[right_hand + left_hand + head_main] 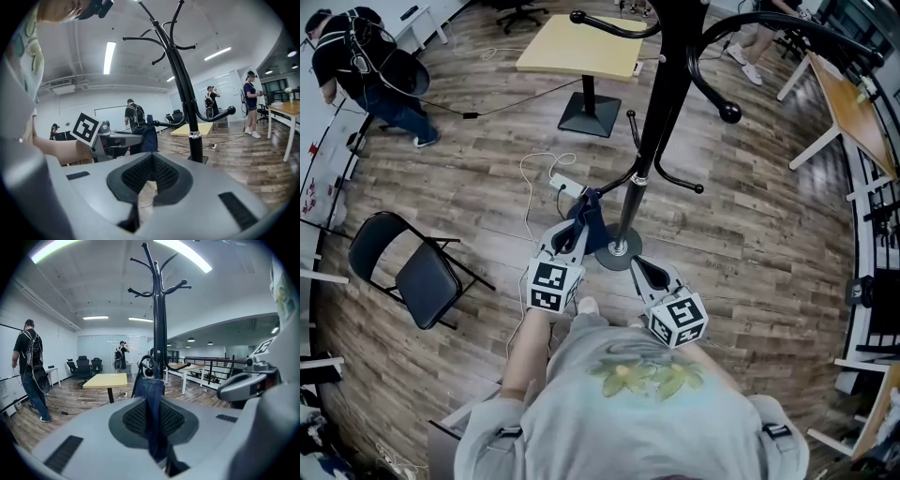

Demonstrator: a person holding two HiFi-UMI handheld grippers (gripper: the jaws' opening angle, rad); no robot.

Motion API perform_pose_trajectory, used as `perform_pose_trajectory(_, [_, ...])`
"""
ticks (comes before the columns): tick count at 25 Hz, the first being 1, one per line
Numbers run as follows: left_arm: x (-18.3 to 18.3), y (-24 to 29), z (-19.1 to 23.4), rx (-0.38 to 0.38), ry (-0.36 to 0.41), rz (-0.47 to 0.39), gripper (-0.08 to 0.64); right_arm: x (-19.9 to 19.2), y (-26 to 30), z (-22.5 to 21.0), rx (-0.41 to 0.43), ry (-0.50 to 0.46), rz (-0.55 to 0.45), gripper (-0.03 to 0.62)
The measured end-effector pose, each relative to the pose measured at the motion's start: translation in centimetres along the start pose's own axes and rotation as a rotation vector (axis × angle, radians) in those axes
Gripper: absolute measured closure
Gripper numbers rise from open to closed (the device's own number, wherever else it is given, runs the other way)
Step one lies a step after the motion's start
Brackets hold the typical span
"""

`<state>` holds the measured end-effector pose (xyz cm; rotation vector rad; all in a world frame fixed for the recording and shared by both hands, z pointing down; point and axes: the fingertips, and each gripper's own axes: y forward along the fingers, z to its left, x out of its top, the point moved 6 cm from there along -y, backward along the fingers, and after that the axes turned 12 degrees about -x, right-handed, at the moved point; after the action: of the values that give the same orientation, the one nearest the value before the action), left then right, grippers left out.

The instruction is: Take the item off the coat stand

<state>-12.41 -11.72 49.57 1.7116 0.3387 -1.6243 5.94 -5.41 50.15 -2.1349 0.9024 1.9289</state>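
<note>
A black coat stand (652,112) rises from its round base (619,251) just ahead of me. A dark blue cloth item (587,217) hangs at one of its low hooks (149,372). My left gripper (577,234) is shut on that cloth; in the left gripper view the blue fabric (151,386) runs down between the pads of that gripper (152,401). My right gripper (638,266) sits right of the base, shut with nothing in it; in the right gripper view its tips (150,158) meet and the floor shows below them. The stand's pole (187,103) is to their right.
A black folding chair (422,272) stands at the left. A yellow table (581,47) is beyond the stand, with a power strip and white cable (565,183) on the wood floor. A person (366,56) stands at far left. Desks (853,112) line the right side.
</note>
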Motion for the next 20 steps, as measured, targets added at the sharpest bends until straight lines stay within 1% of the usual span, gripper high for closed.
perform_pose_trajectory(14, [0.6, -1.9, -1.7, 0.057, -0.020, -0.036, 0.517, 0.4, -0.7, -0.2, 0.044, -0.029, -0.009, 0.586])
perform_pose_trajectory(20, [0.3, -2.5, -2.3, 0.072, -0.016, -0.031, 0.517, 0.4, -0.5, 0.1, 0.062, -0.049, -0.008, 0.586])
